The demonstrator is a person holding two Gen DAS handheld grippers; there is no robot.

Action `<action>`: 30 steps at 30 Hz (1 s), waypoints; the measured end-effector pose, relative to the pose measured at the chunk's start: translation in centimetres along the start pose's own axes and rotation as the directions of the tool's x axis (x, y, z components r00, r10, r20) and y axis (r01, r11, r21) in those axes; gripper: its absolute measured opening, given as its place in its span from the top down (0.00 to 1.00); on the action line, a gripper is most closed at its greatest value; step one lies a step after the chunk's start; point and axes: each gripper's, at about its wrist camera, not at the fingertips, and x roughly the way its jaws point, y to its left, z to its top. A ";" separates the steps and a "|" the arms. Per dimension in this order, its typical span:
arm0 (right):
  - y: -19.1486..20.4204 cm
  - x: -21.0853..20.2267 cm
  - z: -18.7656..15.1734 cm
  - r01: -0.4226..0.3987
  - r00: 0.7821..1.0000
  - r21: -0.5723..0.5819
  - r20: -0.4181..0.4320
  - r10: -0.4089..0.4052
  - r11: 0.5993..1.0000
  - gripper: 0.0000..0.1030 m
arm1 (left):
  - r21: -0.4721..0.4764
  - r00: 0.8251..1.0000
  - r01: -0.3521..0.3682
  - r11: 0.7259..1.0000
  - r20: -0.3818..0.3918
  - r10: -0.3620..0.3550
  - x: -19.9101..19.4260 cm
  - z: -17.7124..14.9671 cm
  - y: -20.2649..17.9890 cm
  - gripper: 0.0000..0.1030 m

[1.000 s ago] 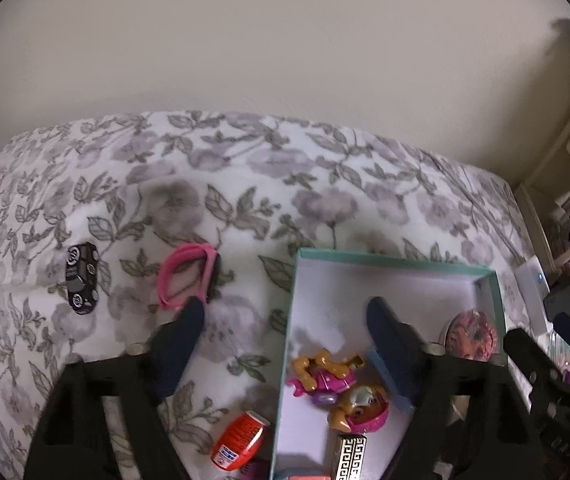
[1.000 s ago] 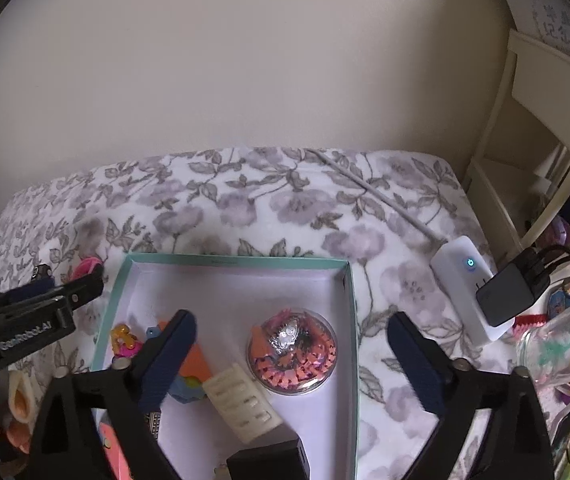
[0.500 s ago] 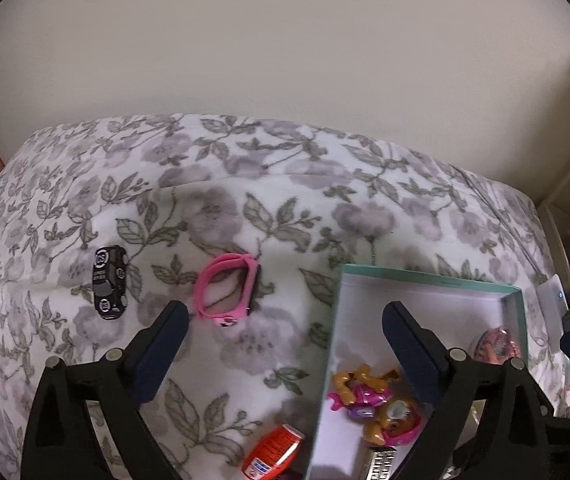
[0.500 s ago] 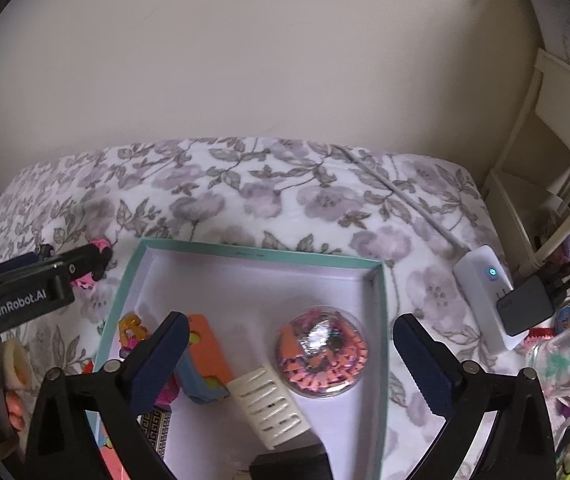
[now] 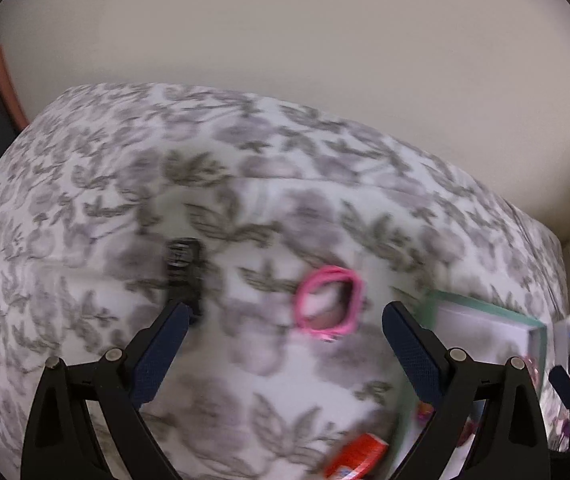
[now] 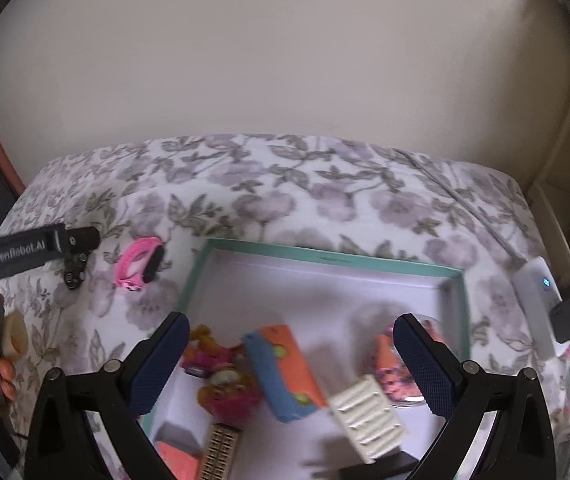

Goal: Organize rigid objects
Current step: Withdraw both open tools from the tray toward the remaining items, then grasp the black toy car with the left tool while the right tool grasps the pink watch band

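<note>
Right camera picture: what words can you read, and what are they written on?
"GenRobot.AI": on the black bar of the left gripper, a little blurred.
Red tube: has a label, too blurred to read.
White charger: only a blue light, no words.

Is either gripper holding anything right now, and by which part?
Nothing is held. The left gripper and right gripper both have open, empty jaws.

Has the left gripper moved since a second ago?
Yes. The left gripper has swung left, off the box and toward the pink band, which now sits between its open fingers.
</note>
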 end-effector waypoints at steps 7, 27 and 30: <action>3.9 0.4 0.0 -0.032 0.999 -0.032 0.034 0.033 0.999 0.00 | -0.082 0.999 -0.042 0.996 0.005 0.042 0.0 1.3 5.3 0.05; 15.1 8.9 0.8 -0.103 0.993 -0.140 -0.077 0.093 0.985 0.00 | -0.153 0.998 0.042 0.987 -0.029 -0.047 4.6 1.5 10.1 0.05; 15.5 10.4 1.1 -0.097 0.991 -0.130 -0.100 0.084 0.987 0.01 | -0.165 0.998 0.045 0.985 -0.041 -0.053 5.6 1.3 10.5 0.05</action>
